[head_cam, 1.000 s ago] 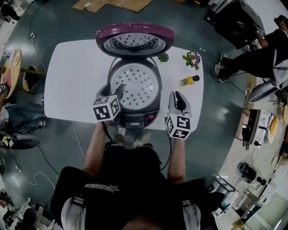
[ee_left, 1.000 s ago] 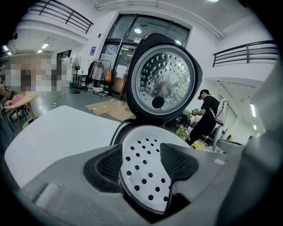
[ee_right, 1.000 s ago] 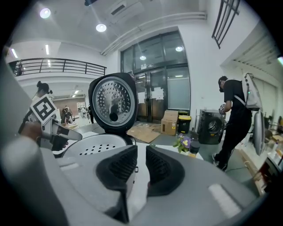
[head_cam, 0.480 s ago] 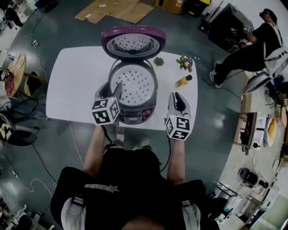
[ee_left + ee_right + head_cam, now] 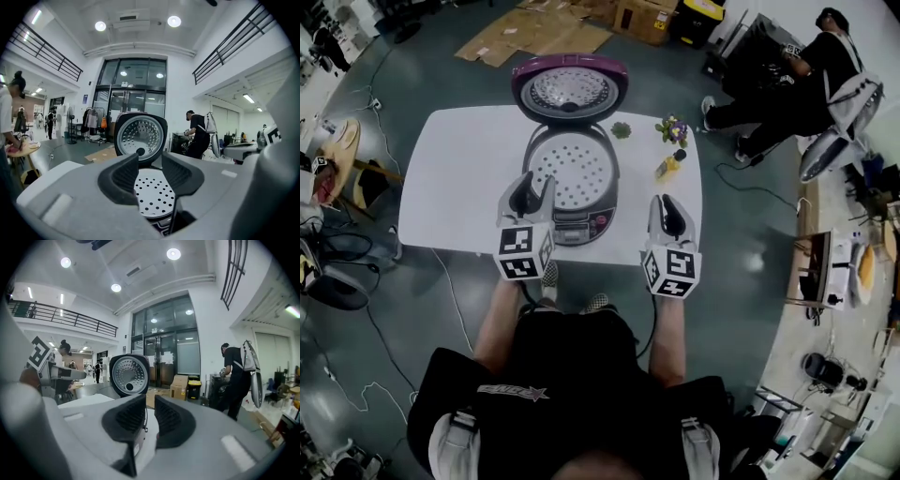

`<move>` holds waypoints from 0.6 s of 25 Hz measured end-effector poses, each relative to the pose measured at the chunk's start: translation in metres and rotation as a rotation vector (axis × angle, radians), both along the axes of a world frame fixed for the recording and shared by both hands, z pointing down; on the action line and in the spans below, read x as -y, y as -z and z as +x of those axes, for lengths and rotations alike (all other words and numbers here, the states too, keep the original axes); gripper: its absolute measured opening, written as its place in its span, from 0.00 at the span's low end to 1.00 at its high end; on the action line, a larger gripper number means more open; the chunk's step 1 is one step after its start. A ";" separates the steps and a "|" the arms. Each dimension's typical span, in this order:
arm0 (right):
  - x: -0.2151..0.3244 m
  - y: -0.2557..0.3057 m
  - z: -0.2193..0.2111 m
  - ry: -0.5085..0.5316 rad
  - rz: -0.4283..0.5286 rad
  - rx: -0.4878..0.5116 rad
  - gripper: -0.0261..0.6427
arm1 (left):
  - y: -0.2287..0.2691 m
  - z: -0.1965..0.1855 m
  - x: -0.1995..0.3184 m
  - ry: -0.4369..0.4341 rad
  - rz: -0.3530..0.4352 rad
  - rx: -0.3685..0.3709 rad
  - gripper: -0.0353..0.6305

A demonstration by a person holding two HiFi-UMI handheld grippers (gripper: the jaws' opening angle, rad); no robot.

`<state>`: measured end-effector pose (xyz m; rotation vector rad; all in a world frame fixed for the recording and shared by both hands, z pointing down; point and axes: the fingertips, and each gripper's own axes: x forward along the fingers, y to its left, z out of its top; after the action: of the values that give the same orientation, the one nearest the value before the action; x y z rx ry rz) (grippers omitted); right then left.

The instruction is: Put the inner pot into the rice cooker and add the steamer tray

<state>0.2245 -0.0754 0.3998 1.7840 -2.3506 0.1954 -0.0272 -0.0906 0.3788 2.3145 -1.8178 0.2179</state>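
steamer tray: the perforated steamer tray [image 5: 572, 172] sits level in the mouth of the rice cooker [image 5: 581, 225], with nothing touching it.
inner pot: not visible on its own. I judge it's under the tray, since no pot stands anywhere on the counter [image 5: 455, 178].
lid: the purple lid [image 5: 570, 89] is up and tipped back behind the cooker.
change, left: a second ago the left gripper [image 5: 532, 194] was at the cooker's front-left rim, beside the tray edge. Now it's pulled back toward the person and clear of the cooker.
left jaws: they've just been closing from full spread. They're about half open with nothing between them, and the left gripper view shows only the tray [image 5: 152, 194] through the gap.
change, right: the right gripper [image 5: 667, 214] has also drawn back along the right side of the cooker, now near the counter's front edge.
right jaws: a narrow slit, same as before. They're empty, with only the cooker's side and lid [image 5: 129, 373] showing past them.
meaning: this reads as release and retreat, so the tray placement looks done. Both task steps appear complete, and the lid is still open.
bystanders: the yellow bottle [image 5: 667, 166], flowers [image 5: 672, 129] and small green plant [image 5: 621, 129] stand right of the cooker, undisturbed.
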 end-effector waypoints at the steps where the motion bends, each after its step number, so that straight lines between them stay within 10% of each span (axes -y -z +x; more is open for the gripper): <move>1: -0.005 0.003 0.001 0.002 0.007 0.002 0.13 | 0.001 0.003 -0.006 -0.006 0.008 0.012 0.30; 15: -0.082 0.005 0.012 0.041 0.049 0.013 0.13 | -0.021 0.052 -0.090 -0.068 0.021 0.119 0.16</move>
<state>0.2362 0.0066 0.3948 1.7592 -2.4188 0.1448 0.0251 -0.0010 0.3995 2.4290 -1.8040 0.3548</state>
